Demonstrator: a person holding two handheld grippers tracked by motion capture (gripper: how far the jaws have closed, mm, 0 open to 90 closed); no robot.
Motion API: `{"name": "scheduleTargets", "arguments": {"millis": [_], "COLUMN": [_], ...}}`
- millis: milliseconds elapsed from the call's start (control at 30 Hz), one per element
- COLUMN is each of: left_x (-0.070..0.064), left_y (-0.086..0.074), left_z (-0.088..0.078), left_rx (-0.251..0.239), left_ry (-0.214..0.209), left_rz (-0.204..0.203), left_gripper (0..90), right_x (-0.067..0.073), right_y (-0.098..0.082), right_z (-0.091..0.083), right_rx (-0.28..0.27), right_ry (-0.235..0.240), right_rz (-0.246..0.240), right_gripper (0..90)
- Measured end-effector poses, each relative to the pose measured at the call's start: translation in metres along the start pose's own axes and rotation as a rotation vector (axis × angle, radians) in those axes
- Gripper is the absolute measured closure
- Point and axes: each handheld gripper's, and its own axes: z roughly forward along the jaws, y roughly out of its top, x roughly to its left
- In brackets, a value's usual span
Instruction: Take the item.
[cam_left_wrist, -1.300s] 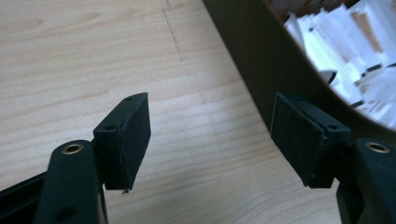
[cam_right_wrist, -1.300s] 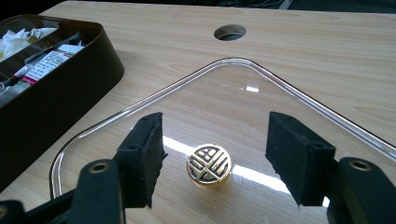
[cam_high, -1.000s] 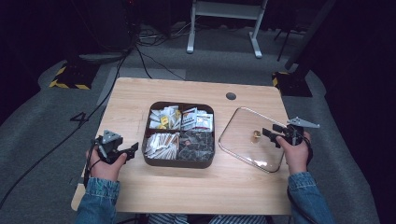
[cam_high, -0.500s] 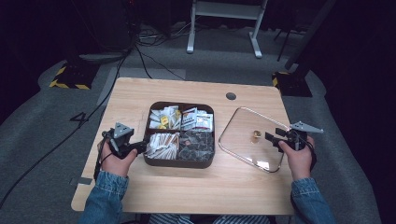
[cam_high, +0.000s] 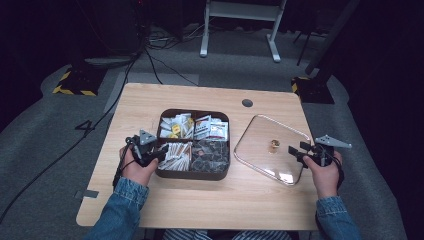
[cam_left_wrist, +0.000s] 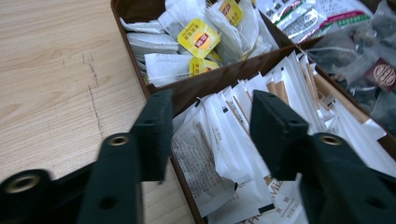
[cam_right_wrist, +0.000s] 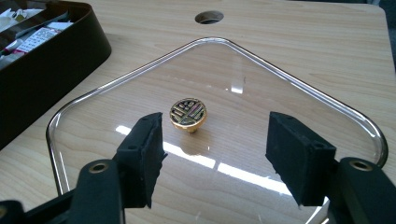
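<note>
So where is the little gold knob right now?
In the high view the gold knob sits in the middle of the clear glass lid, lying flat on the table right of the brown box, just ahead of the right gripper.

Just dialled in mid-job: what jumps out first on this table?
The dark tray mid-table, four compartments packed with sachets and tea bags. Right of it lies a clear lid with a gold knob. The left tool, jaws just closing, sits over the tray's near-left compartment; the right tool is open, facing the knob.
</note>
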Motion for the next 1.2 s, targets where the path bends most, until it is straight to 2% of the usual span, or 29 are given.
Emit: {"name": "scheduleTargets", "arguments": {"millis": [133,233,300,400,467,600,767,867,967,1067,1200], "left_x": [-0.005,-0.007,-0.009,-0.013,-0.015,-0.015,-0.013,-0.013,-0.011,-0.009,-0.006], "left_y": [-0.001,-0.001,-0.002,0.0,0.0,0.001,0.001,0.001,0.001,0.0,0.0], "left_z": [0.006,0.009,0.011,0.012,0.012,0.014,0.016,0.017,0.017,0.016,0.016], "left_rx": [0.039,0.067,0.075,0.107,0.126,0.181,0.22,0.222,0.218,0.204,0.198], "left_ry": [0.003,0.013,0.034,0.084,0.108,0.091,0.073,0.082,0.086,0.051,0.034], "left_rz": [0.029,0.052,0.068,0.127,0.148,0.129,0.109,0.13,0.127,0.122,0.099], "left_gripper": [56.6,58.2,60.5,64.3,68.3,72.9,76.7,79.5,84.1,87.8,88.9], "right_x": [0.003,0.004,0.004,0.004,0.005,0.006,0.007,0.007,0.007,0.006,0.005], "right_y": [-0.001,0.0,0.0,-0.001,-0.001,-0.001,-0.002,-0.002,-0.003,-0.003,-0.004], "right_z": [0.0,-0.001,-0.002,-0.001,0.001,0.001,0.002,0.003,0.003,0.004,0.004], "right_rx": [0.005,-0.005,-0.006,-0.002,0.0,0.004,0.008,0.013,0.016,0.017,0.019], "right_ry": [0.003,0.006,0.008,0.009,0.011,0.015,0.016,0.018,0.019,0.019,0.016], "right_rz": [-0.025,-0.024,-0.025,-0.029,-0.032,-0.037,-0.037,-0.04,-0.039,-0.039,-0.033], "right_gripper": [38.0,38.0,37.9,37.9,37.9,38.0,38.0,38.0,37.9,38.0,38.0]}}
